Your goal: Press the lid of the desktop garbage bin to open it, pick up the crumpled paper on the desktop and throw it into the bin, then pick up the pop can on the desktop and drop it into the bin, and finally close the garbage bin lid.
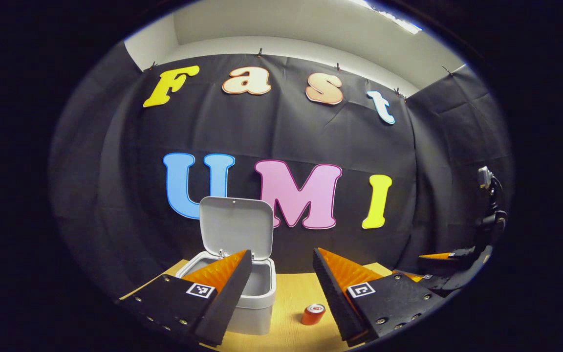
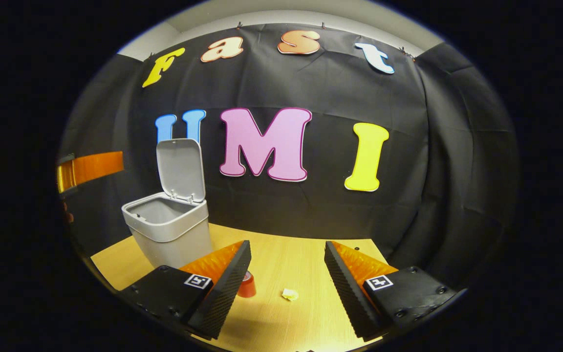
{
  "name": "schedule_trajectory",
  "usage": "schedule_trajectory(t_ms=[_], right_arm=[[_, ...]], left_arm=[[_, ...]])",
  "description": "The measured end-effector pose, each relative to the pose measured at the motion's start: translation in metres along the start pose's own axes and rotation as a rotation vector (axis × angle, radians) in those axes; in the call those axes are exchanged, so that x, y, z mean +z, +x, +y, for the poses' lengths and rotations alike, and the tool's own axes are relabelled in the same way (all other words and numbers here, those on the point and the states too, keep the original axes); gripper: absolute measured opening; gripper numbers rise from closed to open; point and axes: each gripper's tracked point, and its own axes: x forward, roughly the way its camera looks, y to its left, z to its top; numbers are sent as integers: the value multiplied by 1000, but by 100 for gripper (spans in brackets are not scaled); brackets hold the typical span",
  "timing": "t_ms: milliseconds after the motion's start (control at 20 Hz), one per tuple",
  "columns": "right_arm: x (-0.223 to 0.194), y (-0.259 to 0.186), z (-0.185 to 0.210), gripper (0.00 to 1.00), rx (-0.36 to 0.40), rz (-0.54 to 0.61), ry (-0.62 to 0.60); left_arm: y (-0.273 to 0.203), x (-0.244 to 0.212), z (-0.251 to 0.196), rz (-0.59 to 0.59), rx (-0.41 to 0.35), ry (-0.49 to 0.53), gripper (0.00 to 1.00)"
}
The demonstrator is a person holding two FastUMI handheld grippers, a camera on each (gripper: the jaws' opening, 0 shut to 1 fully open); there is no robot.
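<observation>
In the left gripper view, the left gripper (image 1: 281, 274) hangs above the wooden table (image 1: 291, 322) with its jaws spread wide and nothing between them. The garbage bin (image 1: 257, 293) stands just behind its left finger, and the lid (image 1: 235, 225) is raised upright (fully open). The pop can (image 1: 313, 314) stands on the table beside the bin, between the two fingers. In the right gripper view, the right gripper (image 2: 286, 264) is also wide open and empty. The crumpled paper (image 2: 290, 294) lies on the table below it, near the can.
</observation>
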Motion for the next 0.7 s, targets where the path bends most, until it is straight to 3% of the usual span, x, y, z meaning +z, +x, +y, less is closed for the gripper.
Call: schedule_trajectory(t_ms=[200, 350, 500, 700], right_arm=[[-44, 39, 9, 99, 41, 169, 76], [-83, 65, 13, 98, 79, 300, 56], [-119, 93, 9, 99, 81, 384, 82], [-166, 128, -8, 99, 51, 521, 18]], left_arm=[[-5, -6, 11, 32, -21, 2, 83], [-7, -11, 22, 43, 4, 0, 84], [-12, -17, 27, 70, 15, 21, 84], [-16, -20, 35, 82, 39, 55, 84]])
